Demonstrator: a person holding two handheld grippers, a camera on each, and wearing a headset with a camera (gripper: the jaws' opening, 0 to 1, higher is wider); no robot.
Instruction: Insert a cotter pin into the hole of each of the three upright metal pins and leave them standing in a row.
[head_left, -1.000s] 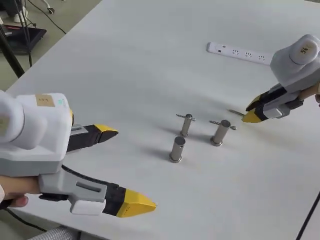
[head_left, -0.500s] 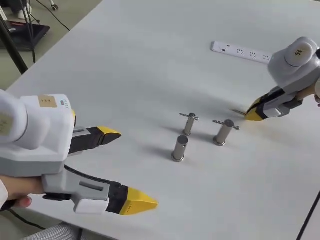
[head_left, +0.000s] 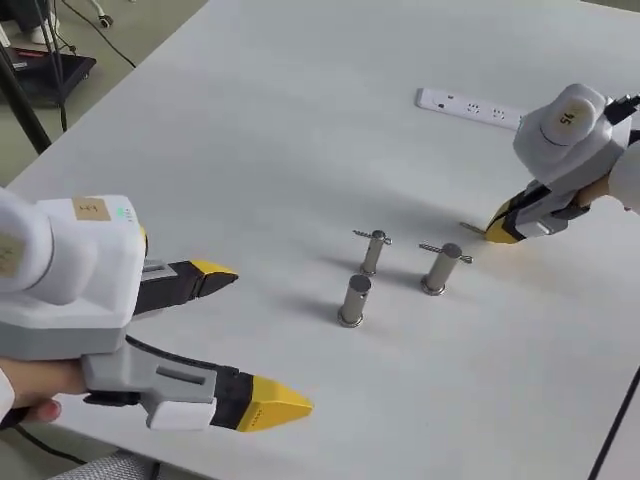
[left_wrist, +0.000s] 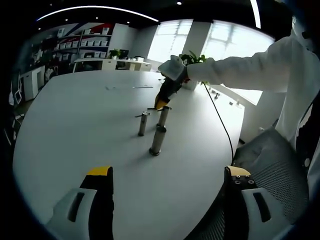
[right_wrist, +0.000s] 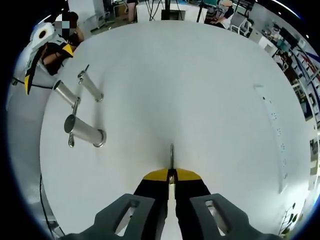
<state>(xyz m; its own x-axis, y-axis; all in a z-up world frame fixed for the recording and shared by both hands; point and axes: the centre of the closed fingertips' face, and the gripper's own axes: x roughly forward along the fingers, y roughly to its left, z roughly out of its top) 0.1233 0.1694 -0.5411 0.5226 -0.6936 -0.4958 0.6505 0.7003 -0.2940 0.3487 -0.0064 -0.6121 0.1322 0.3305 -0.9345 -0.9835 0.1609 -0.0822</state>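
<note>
A: What's at the left?
B: The left gripper (head_left: 262, 340), low by the near table edge, jaws spread wide and empty.
A: And the pins?
B: Three, upright, mid-table. The front pin (head_left: 352, 300) is bare. The rear pin (head_left: 373, 251) and the right-hand pin (head_left: 440, 268) each have a cotter pin (head_left: 372, 236) crosswise near the top.
A: Right side?
B: The right gripper (head_left: 497, 232) is clenched on a third cotter pin (right_wrist: 172, 155), low at the table, near the right-hand pin. A power strip (head_left: 468, 107) lies beyond.
A: Surface and room?
B: White matte table (head_left: 250, 130). Floor (head_left: 150, 20) shows past its far-left edge, and bright windows (left_wrist: 172, 40) show in the left gripper view.
</note>
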